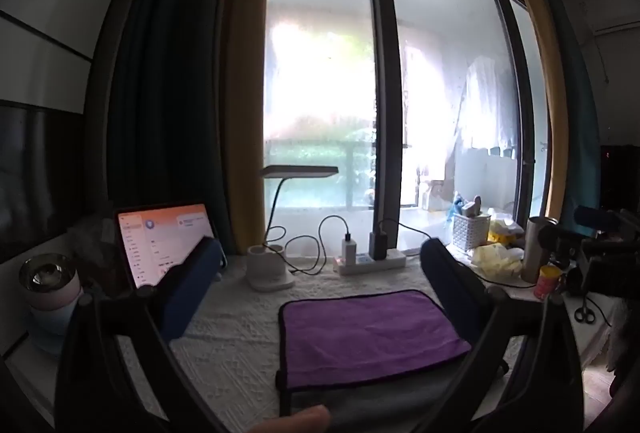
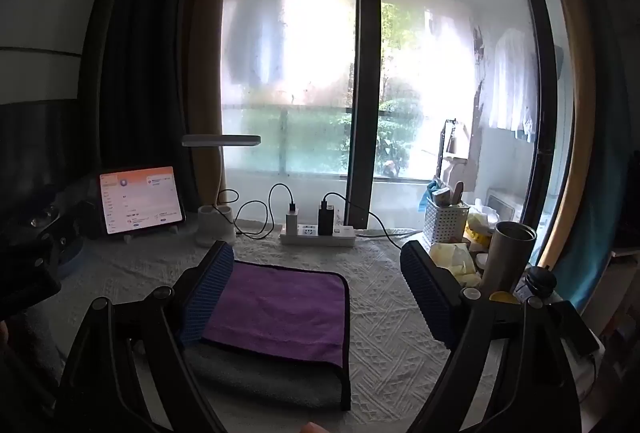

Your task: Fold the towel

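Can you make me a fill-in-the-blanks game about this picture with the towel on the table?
1. The towel on the table is the color ____.
2. The tablet has its screen switched ____.
3. The two chargers are plugged into the white power ____.
4. Both grippers, left and right, have their fingers wide ____.

Missing words: purple; on; strip; open
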Demonstrator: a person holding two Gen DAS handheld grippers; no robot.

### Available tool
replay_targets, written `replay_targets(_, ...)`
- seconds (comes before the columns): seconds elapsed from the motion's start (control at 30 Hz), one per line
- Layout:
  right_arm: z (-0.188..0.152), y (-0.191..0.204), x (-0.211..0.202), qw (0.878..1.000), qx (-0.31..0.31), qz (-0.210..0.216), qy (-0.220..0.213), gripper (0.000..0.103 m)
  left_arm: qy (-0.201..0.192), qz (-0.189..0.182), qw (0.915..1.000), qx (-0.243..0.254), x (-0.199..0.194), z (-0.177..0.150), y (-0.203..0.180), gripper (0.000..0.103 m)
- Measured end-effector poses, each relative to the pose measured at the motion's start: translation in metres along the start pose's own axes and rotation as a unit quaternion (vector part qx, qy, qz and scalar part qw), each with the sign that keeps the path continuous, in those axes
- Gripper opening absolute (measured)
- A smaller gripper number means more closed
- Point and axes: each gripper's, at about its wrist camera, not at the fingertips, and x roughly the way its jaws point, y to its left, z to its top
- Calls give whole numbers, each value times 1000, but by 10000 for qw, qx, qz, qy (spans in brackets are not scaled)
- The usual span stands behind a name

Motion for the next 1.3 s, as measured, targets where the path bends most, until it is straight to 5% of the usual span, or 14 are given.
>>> replay_targets(0.3,-3,-8,4,9999,92,56,88,88,198,-220,9995,-64,-24,0,5,101)
replay_targets(0.37,-1,-5,3,9999,123,60,70,88,325,29,9994,57,12,-1,0,101)
replay_targets(1.3,-7,-5,8,9997,174,125,133,88,464,-198,9987,-45,12,-2,-1,101)
